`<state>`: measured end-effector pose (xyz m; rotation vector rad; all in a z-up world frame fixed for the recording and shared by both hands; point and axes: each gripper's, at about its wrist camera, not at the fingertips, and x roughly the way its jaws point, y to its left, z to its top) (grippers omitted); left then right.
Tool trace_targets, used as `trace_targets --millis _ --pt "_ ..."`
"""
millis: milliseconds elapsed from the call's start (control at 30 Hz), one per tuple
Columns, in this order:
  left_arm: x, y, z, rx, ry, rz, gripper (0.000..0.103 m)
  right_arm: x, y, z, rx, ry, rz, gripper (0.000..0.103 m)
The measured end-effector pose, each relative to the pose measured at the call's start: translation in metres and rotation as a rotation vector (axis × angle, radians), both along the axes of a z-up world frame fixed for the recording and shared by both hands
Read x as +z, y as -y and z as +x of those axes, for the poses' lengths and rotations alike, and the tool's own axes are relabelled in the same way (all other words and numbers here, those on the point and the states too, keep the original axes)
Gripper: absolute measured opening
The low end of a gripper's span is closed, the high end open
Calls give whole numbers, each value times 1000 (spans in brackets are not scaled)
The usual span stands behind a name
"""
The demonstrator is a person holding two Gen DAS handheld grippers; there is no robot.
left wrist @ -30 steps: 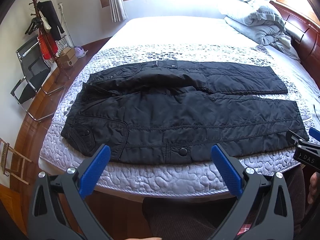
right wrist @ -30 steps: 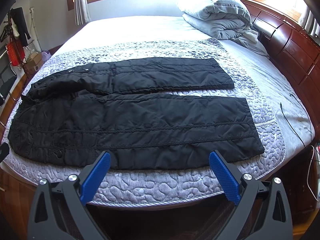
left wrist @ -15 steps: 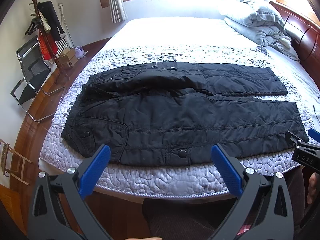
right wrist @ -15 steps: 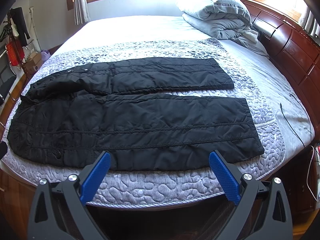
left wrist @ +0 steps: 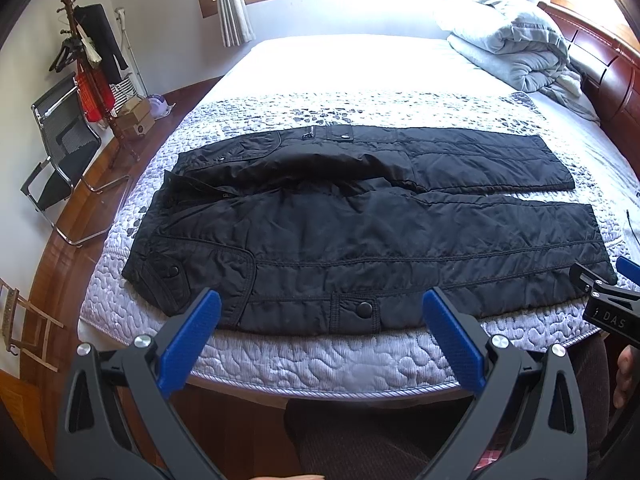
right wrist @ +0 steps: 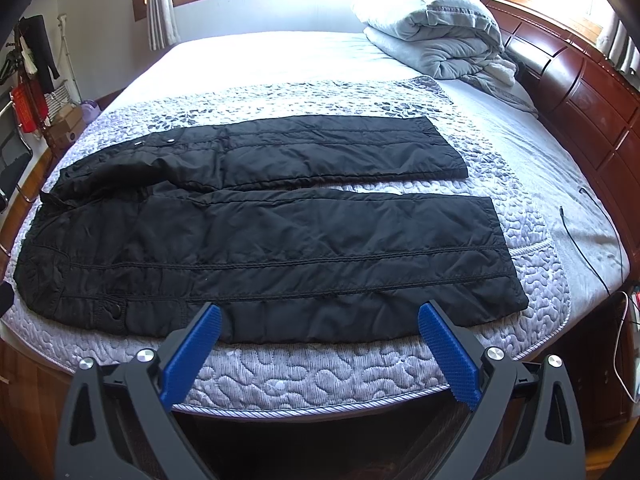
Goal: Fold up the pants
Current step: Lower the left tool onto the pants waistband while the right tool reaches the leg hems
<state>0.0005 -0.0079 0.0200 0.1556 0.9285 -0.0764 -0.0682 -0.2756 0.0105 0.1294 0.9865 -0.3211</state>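
Lying flat across the near part of the bed, the black pants have both legs spread side by side. The left gripper and right gripper hover at the bed's near edge, jaws wide apart, holding nothing.

Pants: black quilted cloth, faint sheen. Mattress pad: pale stitched, pebbled fabric. Headboard: glossy red-brown wood. Left gripper pads: blue textured plastic.
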Motion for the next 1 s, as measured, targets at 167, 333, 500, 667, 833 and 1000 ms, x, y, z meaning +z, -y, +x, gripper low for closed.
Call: trace_targets --millis 167,333,500,667,833,1000 --pt "1 -4 8 -2 0 -8 101 15 20 11 18 35 -21 100" --pt "5 -29 55 13 -23 -21 101 55 85 51 -51 107 -141 100" --pt "4 -72 130 96 -70 -49 101 68 162 113 -71 86 -159 100" --pt "-10 -111 209 204 -165 -39 101 40 221 184 -65 -29 -182 100" --pt "-40 -146 288 231 -314 -41 101 -9 268 260 4 -176 -62 100" --pt "-76 -185 357 253 -465 -150 101 -63 330 321 -55 -251 152 100"
